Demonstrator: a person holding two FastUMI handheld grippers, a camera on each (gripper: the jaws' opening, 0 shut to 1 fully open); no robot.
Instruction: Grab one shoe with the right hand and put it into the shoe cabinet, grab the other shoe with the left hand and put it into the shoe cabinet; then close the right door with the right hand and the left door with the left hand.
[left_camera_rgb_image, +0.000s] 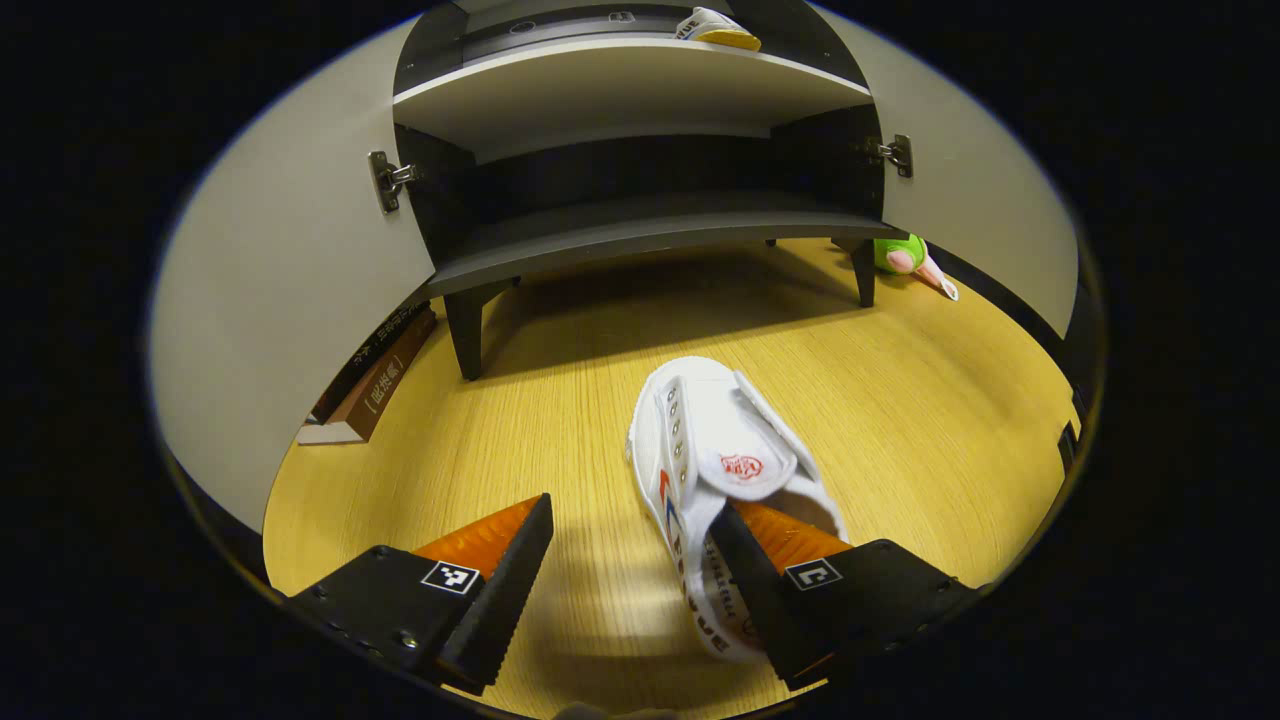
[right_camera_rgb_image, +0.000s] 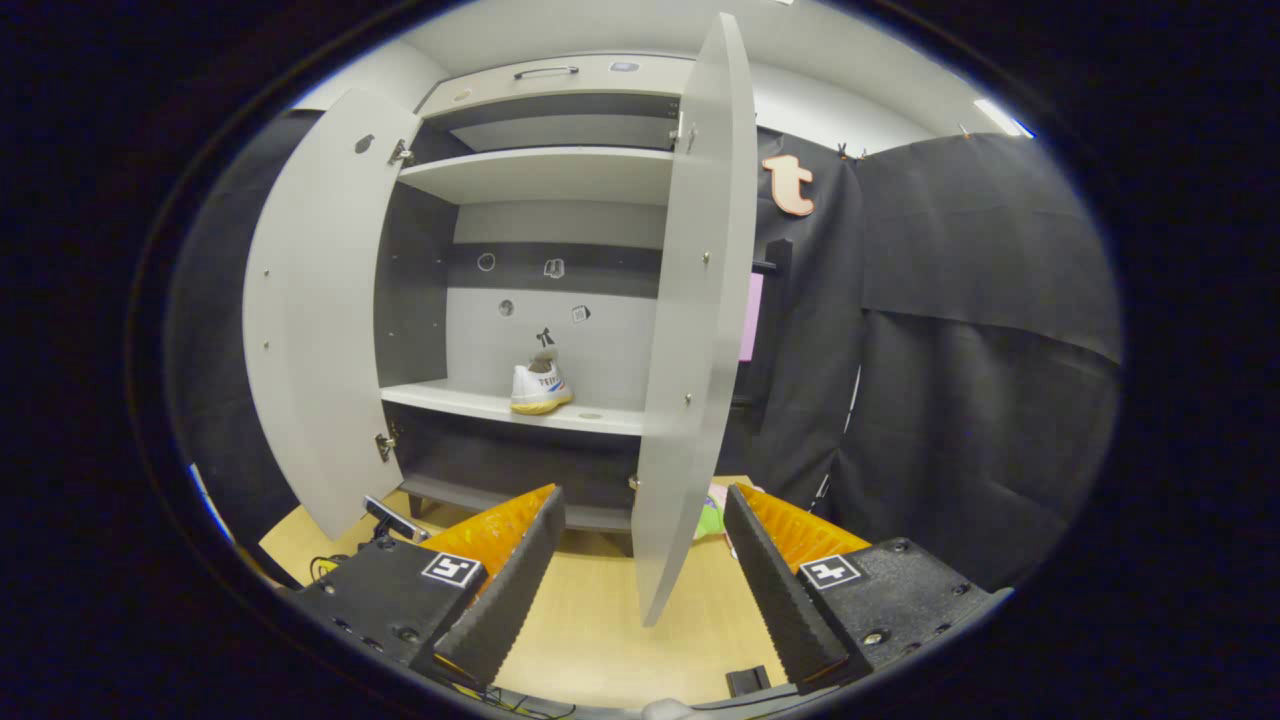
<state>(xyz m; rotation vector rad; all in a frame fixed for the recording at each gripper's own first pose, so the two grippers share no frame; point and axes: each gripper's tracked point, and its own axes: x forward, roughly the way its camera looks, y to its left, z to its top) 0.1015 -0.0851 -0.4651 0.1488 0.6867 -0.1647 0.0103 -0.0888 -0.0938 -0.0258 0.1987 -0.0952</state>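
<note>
White shoe (left_camera_rgb_image: 715, 470) on the floor — left gripper (left_camera_rgb_image: 630, 560) spread around its heel; right gripper (right_camera_rgb_image: 645, 560) spread.

No lettering is legible; the print on the white shoe (left_camera_rgb_image: 715, 470) is too blurred to read.

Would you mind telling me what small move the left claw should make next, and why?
Probably shift the left claw slightly right and down. It is open, one finger already touching the white shoe on the floor, the shoe off-centre in the gap. One shoe already sits on the cabinet shelf.
</note>
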